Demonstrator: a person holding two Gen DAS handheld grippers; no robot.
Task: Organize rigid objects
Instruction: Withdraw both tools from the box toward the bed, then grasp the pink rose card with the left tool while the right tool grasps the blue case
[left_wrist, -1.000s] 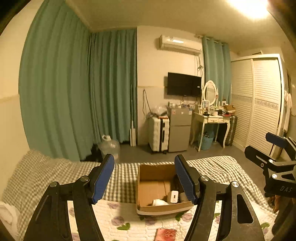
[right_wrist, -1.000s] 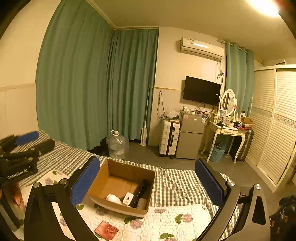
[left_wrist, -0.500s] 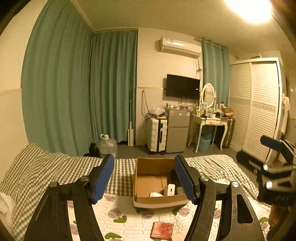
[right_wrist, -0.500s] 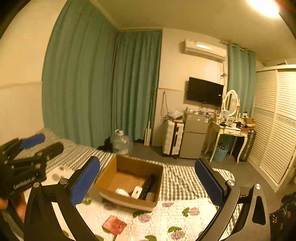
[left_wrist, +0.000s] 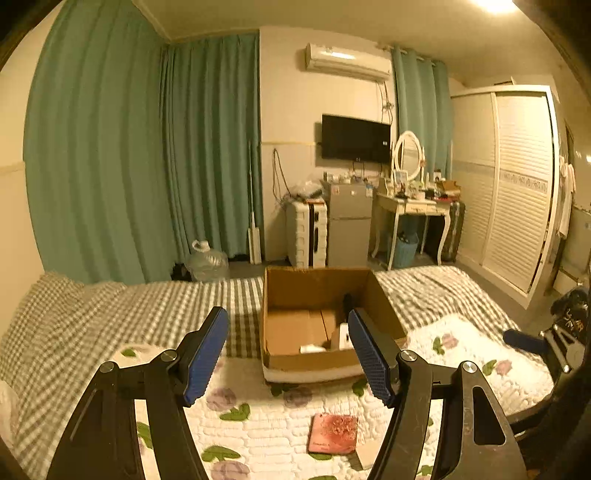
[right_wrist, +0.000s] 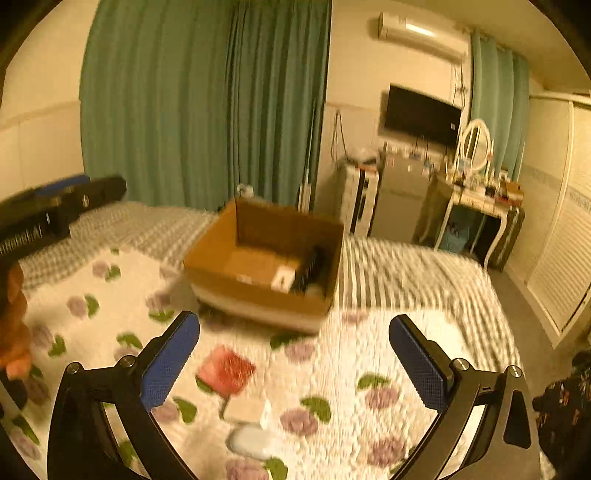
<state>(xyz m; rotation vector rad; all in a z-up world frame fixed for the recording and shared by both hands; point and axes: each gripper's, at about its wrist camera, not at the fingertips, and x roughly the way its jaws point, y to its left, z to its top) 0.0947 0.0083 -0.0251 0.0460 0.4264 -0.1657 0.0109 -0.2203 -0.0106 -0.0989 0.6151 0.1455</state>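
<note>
The right gripper (right_wrist: 293, 363), jaws apart and empty, has been tilted down toward the red card (right_wrist: 226, 370) near the cardboard box (right_wrist: 258, 295); pickup seems next.

Green curtains (left_wrist: 140, 155), wall television (left_wrist: 355, 138)

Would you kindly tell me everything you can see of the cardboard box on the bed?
The cardboard box is brown, open-topped and rectangular, with a pale band along its base. It stands upright on the bed, where the flowered quilt meets the checked sheet. Inside lie a long black item leaning at the right wall, a small white device and another white piece; much of the floor is bare. Neither gripper touches it.
</note>
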